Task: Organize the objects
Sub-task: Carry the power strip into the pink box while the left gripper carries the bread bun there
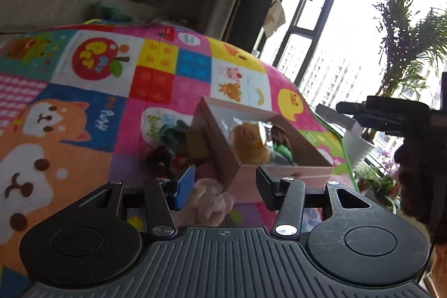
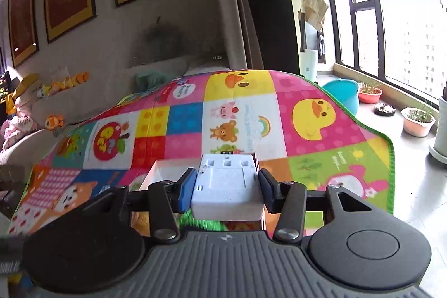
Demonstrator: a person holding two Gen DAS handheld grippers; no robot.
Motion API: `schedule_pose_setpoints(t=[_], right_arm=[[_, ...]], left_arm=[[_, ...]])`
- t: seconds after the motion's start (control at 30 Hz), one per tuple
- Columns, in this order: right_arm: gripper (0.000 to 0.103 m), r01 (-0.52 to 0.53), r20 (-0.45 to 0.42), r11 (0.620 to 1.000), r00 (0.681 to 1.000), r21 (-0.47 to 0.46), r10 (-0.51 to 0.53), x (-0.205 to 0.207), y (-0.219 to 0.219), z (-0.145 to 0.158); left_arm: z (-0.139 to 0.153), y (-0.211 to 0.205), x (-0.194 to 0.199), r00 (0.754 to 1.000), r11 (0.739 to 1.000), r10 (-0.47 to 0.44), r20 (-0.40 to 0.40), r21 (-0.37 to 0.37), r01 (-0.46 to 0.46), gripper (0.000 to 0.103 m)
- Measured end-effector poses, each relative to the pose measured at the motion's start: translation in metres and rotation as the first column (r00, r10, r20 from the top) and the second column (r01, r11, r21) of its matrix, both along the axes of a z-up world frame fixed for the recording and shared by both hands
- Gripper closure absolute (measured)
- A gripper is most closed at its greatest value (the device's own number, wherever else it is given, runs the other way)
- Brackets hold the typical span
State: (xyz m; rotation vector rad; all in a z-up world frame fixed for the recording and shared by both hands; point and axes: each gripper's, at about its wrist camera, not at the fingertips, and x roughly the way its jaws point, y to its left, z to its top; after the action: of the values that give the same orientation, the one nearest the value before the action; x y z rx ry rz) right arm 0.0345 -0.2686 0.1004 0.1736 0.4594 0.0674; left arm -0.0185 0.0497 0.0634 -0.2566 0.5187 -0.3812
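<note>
In the left wrist view my left gripper has a blurred pink plush toy between its fingers. The toy lies against the blue pad, and its right side blends into the pink box just ahead. The box holds an orange plush and green yarn. More small toys lie heaped at its left side. My right gripper is shut on a white power adapter, pads on both flanks, above a white box wall. From the left wrist view the right gripper hovers right of the box.
Everything sits on a bright patchwork play mat with a green hem. A sofa with stuffed toys stands at the left. A blue basin and flower pots line the window side, and a tall plant stands there.
</note>
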Motion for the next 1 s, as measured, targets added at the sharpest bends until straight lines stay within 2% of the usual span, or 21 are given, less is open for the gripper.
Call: schedule_pose_setpoints(t=[0.03,0.1,0.17,0.2,0.37,0.5,0.6,0.77,0.87,1.0], right_arm=[[0.033,0.022,-0.025,1.0,0.999,0.018,-0.022,0.009,-0.003,-0.005],[0.032,0.034,-0.062,0.997,0.998,0.07,-0.03,0.012,-0.011,-0.014],[0.024,0.033,-0.076,0.994,0.997,0.105,-0.025,0.001,-0.014,-0.024],[0.014,0.035,-0.081,0.994,0.996,0.106,-0.027,-0.006,-0.013,-0.03],[0.012,-0.022,-0.14,0.999,0.99,0.035,0.027,-0.046,0.008,-0.064],[0.0,-0.087,-0.168,0.996,0.983,-0.027,0.081,-0.075,0.044,-0.095],[0.0,-0.141,-0.17,0.987,0.977,-0.072,0.127,-0.086,0.073,-0.11],[0.0,-0.207,-0.122,0.953,0.975,-0.221,0.184,-0.094,0.109,-0.112],[0.0,-0.227,-0.121,0.943,0.972,-0.243,0.203,-0.095,0.113,-0.111],[0.0,-0.184,-0.134,0.965,0.978,-0.187,0.161,-0.09,0.101,-0.111]], left_arm=[[-0.006,0.007,-0.004,1.0,1.0,0.007,-0.016,0.013,-0.007,0.049],[-0.016,0.02,-0.011,0.999,0.999,0.017,-0.047,0.05,-0.014,0.049],[-0.027,0.031,-0.018,0.997,0.998,0.018,-0.069,0.064,-0.014,0.049],[-0.031,0.035,-0.02,0.997,0.998,0.016,-0.08,0.057,-0.011,0.049],[-0.038,0.035,-0.021,0.997,1.0,0.009,-0.08,0.027,-0.007,0.049],[-0.034,0.018,-0.014,0.998,0.998,-0.003,-0.067,0.055,0.007,0.049],[-0.029,0.01,-0.008,0.998,0.998,0.012,-0.054,0.068,-0.008,0.049],[-0.014,0.008,0.019,0.998,0.999,0.036,-0.042,0.015,-0.036,0.049],[-0.008,-0.001,0.049,0.999,1.0,0.003,-0.044,-0.003,-0.003,0.049],[-0.01,-0.013,0.101,0.995,1.0,-0.01,-0.095,-0.018,0.008,0.049]])
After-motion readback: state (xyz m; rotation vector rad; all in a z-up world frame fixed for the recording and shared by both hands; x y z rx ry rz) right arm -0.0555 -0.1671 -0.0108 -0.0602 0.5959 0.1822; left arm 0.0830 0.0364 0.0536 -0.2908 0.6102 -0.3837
